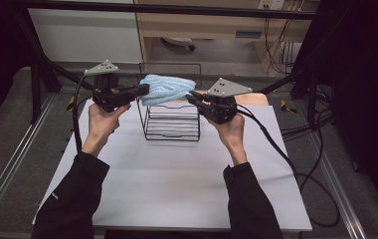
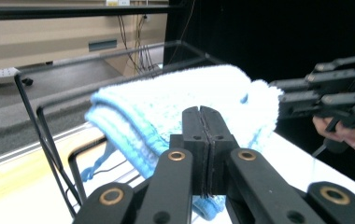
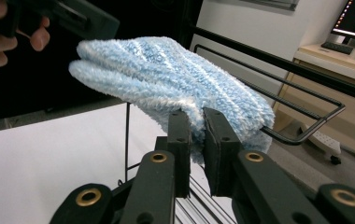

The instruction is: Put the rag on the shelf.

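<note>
A fluffy light-blue cloth point(image 1: 167, 87) hangs stretched above a black wire rack point(image 1: 173, 130) at the far middle of the white table. My left gripper point(image 1: 144, 89) reaches in from the left and my right gripper point(image 1: 191, 95) from the right. In the left gripper view the jaws point(image 2: 200, 116) are pressed together on the cloth's point(image 2: 175, 100) near edge, and a bit of blue shows under them. In the right gripper view the jaws point(image 3: 196, 116) pinch a fold of the cloth point(image 3: 166, 74) with a thin gap between the pads. The cloth sits over the rack's top bars point(image 3: 301, 126).
The white tabletop point(image 1: 177, 179) spreads out toward the person's side. Black frame bars cross behind the rack, and cables point(image 1: 296, 164) trail off the table's right edge. A person's hand and the other gripper point(image 2: 325, 98) show beyond the cloth.
</note>
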A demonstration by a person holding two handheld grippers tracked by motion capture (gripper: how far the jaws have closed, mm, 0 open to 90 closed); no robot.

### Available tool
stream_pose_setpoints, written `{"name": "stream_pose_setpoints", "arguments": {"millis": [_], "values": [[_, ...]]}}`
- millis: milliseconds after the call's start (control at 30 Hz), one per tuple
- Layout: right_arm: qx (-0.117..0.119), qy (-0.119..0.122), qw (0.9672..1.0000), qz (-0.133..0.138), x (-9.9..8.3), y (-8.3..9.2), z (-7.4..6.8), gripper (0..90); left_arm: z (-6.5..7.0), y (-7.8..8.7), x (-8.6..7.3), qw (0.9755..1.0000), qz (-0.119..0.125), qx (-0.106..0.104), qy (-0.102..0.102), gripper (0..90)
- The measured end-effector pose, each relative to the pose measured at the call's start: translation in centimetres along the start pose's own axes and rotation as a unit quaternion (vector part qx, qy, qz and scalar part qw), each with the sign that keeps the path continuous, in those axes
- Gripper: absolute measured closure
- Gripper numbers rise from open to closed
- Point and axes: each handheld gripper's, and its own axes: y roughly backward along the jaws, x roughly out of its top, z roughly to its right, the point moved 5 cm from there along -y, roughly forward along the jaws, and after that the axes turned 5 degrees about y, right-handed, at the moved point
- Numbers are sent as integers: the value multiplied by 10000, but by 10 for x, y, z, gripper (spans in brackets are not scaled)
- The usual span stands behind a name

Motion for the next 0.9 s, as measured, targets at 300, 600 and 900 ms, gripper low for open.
{"name": "stream_pose_setpoints", "arguments": {"millis": [300, 600, 900], "values": [[269, -249, 9992, 179, 7, 11, -3, 635, -7, -6, -14, 9998, -188, 81, -42, 892], [541, -603, 9964, -236, 8, 6, -6, 883, -7, -7, -23, 9995, -244, 123, -140, 892], [442, -928, 9925, -662, -21, -10, 0, 900, -7, -14, -35, 9990, -346, 186, -196, 892]]}}
